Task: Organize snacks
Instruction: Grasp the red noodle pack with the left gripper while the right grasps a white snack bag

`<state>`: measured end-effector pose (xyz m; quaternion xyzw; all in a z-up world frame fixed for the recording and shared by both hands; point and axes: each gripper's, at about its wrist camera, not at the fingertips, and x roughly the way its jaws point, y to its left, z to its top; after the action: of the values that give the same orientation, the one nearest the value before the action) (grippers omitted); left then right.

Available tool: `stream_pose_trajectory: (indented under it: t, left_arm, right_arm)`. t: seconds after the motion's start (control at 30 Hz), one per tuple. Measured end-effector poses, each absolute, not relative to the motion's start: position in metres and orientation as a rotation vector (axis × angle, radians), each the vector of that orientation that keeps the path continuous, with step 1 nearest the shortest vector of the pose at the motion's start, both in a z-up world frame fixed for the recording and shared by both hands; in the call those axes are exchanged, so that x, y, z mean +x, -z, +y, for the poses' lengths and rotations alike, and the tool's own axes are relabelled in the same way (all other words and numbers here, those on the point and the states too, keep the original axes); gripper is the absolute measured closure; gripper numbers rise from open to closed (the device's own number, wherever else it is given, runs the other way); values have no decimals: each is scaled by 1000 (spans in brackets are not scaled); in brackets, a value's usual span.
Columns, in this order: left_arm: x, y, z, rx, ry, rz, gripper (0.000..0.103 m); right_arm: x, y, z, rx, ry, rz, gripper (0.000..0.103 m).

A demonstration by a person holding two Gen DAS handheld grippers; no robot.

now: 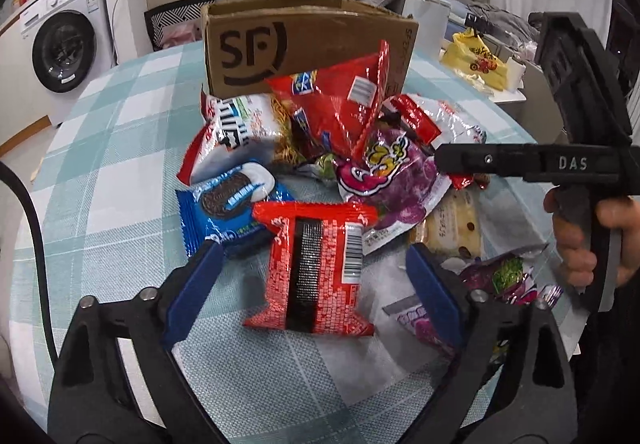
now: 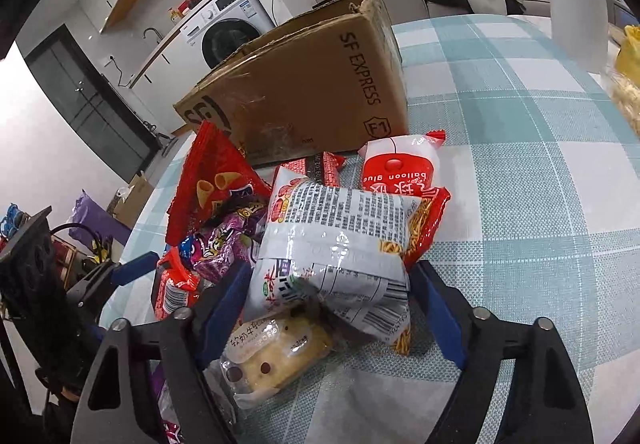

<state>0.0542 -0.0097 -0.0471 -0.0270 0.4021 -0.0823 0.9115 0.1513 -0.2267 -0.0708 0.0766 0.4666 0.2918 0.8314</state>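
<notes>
Reaching down over the checked blue-and-white tablecloth point(image 1: 100, 147), I hold my left gripper point(image 1: 314, 276) spread wide around a red foil snack packet with a black stripe point(image 1: 316, 264); its blue pads stand clear of the wrapper on both sides. My right gripper point(image 2: 328, 304) straddles a white-and-red noodle bag point(image 2: 332, 244), its pads just beside the bag's edges; whether they press, I cannot tell. The brown cardboard box point(image 2: 304, 91) stands behind the snack pile.

A checked tablecloth-covered table point(image 1: 120, 131) bears a cardboard box point(image 1: 304, 39) and a heap of snack packets point(image 1: 320, 147).
</notes>
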Motion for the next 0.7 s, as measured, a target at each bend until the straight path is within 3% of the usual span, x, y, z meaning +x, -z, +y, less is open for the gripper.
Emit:
stream_pose_trajectory:
  t: [0.13,0.2,0.27,0.7]
  left_arm:
    - [56,53,-10,-79,180,846,34]
    - [56,57,-10,-84,186,851,52]
    - [56,59,-9,-88,200,867,62]
    - [39,34,2,-96,222,778,62]
  right_arm:
    - [147,68,-233,179,-628,980,30]
    - [145,68,-235,181,-632,970,33]
    - [143,68,-238,189,-637,962,37]
    - [133,54,-247,218,-662,875,44]
